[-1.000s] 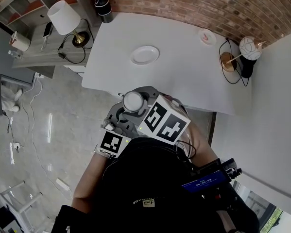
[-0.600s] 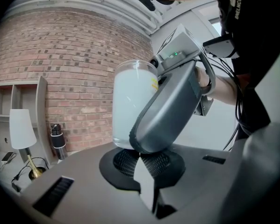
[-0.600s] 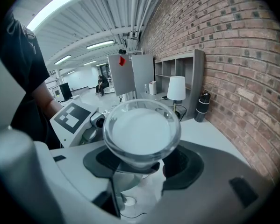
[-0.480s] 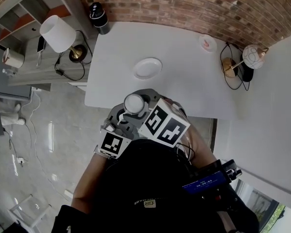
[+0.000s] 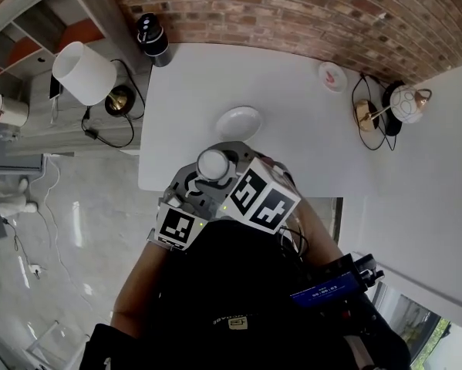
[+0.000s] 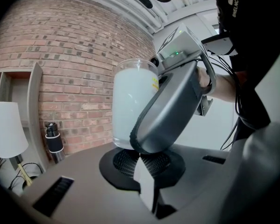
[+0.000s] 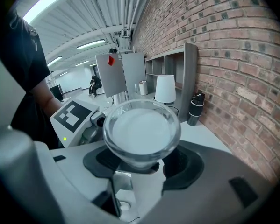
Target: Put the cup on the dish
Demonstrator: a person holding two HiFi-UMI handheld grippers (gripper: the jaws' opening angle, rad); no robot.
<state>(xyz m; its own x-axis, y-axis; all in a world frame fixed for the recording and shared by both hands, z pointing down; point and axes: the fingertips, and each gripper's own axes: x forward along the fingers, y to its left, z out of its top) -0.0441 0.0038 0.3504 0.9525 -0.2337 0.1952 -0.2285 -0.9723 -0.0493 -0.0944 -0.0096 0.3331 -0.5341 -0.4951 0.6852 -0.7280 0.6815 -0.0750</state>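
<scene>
A frosted glass cup (image 5: 213,163) is clamped between the pads of my right gripper (image 5: 215,168), held close to my body just short of the table's near edge. In the right gripper view the cup (image 7: 142,129) stands upright between the two black pads of the right gripper (image 7: 142,161). A white dish (image 5: 239,122) lies on the white table (image 5: 308,145), just beyond the cup. My left gripper (image 5: 186,191) is beside the right one, shut and holding nothing. In the left gripper view, the left gripper (image 6: 147,169) points at the cup (image 6: 130,108).
A black bottle (image 5: 152,37) stands at the table's far left corner by the brick wall. A small dish with red marks (image 5: 332,75) sits at the far right. A white-shaded lamp (image 5: 82,72) is left of the table, a globe lamp (image 5: 404,102) to its right.
Both grippers, with the cup, have come closer to the table. The dish and the table's near edge now lie nearer to the cup.
</scene>
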